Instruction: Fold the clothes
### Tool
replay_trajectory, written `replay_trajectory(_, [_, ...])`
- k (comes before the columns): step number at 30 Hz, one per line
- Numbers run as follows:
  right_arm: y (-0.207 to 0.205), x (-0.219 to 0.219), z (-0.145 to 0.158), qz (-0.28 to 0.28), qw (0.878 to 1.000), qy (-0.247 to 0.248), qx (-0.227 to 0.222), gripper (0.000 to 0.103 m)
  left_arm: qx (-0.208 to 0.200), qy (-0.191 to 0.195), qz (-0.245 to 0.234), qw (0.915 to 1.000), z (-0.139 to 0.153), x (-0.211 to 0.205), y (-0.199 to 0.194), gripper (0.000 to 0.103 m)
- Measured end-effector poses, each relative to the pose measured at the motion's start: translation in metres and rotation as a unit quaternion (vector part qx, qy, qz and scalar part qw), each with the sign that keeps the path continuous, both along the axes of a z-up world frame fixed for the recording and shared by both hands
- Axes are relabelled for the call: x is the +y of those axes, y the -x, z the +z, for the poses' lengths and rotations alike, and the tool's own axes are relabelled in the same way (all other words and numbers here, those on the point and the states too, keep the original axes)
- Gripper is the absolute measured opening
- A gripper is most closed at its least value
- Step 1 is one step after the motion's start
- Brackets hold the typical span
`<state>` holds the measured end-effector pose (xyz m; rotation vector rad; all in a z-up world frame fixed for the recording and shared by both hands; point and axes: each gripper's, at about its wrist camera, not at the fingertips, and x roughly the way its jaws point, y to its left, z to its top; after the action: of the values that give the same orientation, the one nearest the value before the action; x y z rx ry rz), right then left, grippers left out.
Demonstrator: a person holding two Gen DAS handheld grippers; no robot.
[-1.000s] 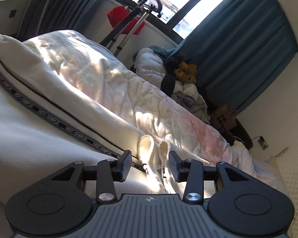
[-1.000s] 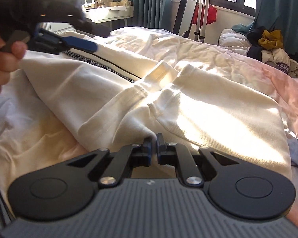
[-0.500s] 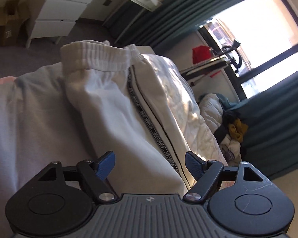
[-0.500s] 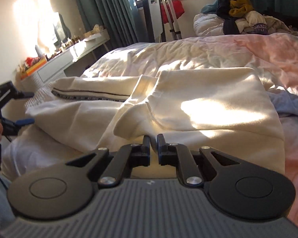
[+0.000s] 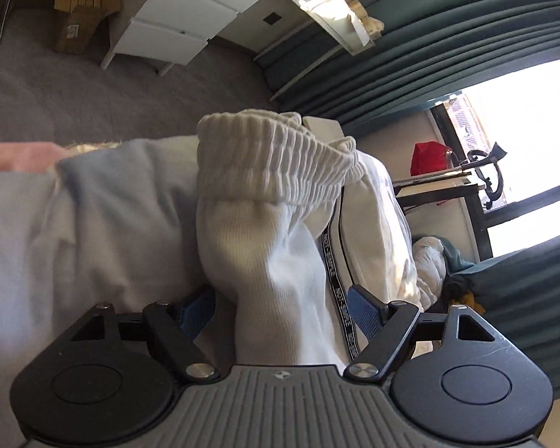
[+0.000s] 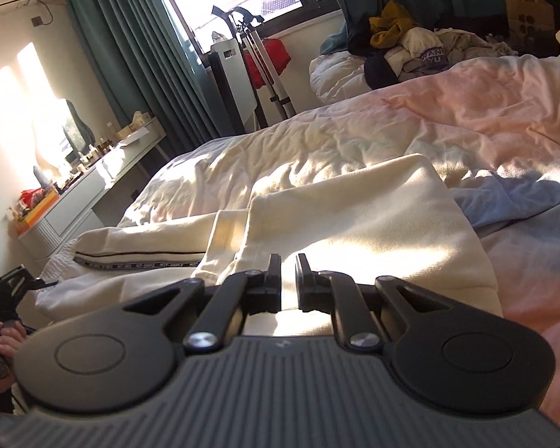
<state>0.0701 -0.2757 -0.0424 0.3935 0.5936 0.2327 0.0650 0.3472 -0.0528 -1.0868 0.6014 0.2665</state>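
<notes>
The left gripper (image 5: pixel 282 308) is spread wide around the white trousers (image 5: pixel 280 254), whose ribbed waistband (image 5: pixel 272 160) sits at 12 o'clock. The right gripper (image 6: pixel 288 280) stands slightly parted, holding nothing, just over the same one garment on the bed (image 6: pixel 466 119).

Left gripper (image 5: pixel 282 308): jaws spread wide, 2 blue pads (image 5: pixel 362 308) well apart, cloth lying between them, not pinched. Right gripper (image 6: pixel 288 280): jaws nearly together, narrow gap showing, low and level. Hand (image 6: pixel 3 339) at far left wraps the left gripper's handle.
</notes>
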Motion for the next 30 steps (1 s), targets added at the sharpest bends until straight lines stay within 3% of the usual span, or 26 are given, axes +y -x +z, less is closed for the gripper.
replay_trajectory(3, [-0.026,0.014,-0.025,0.022,0.999,0.007,0.044,0.011,-0.009,-0.02,0.004,0.9998,-0.001,0.002,-0.008,0.079])
replay_trajectory(6, [-0.041,0.033,-0.058,0.036,0.994,0.059,0.083,0.008,-0.019,-0.037,0.012,0.9991,0.0,0.004,-0.015,0.077])
replay_trajectory(9, [-0.038,0.042,-0.053,0.045,0.994,0.085,0.059,0.011,-0.028,-0.046,0.022,0.9983,0.0,0.004,-0.029,0.072])
replay_trajectory(11, [-0.034,0.045,-0.045,0.055,0.995,0.074,0.039,0.011,-0.035,-0.059,0.026,0.9973,0.001,0.002,-0.036,0.063])
replay_trajectory(13, [-0.034,0.053,-0.044,0.078,0.993,0.079,0.032,0.01,-0.043,-0.075,0.027,0.9959,0.002,0.001,-0.036,0.037])
replay_trajectory(16, [-0.037,0.06,-0.051,0.083,0.99,0.103,0.043,0.01,-0.064,-0.101,0.021,0.9926,0.011,-0.008,-0.036,0.021])
replay_trajectory(17, [-0.038,0.06,-0.05,0.082,0.991,0.102,0.042,0.01,-0.078,-0.117,0.011,0.99,0.021,-0.018,-0.034,0.02])
replay_trajectory(22, [-0.039,0.051,-0.048,0.073,0.994,0.063,0.057,0.01,-0.15,-0.193,-0.035,0.969,0.074,-0.067,-0.025,0.016])
replay_trajectory(28, [-0.024,0.025,-0.025,0.044,0.997,0.012,0.059,0.011,-0.225,-0.277,-0.103,0.9284,0.146,-0.15,-0.017,0.016])
replay_trajectory(30, [-0.014,0.011,-0.016,0.023,0.998,-0.008,0.053,0.011,-0.236,-0.291,-0.122,0.919,0.168,-0.184,-0.018,0.016])
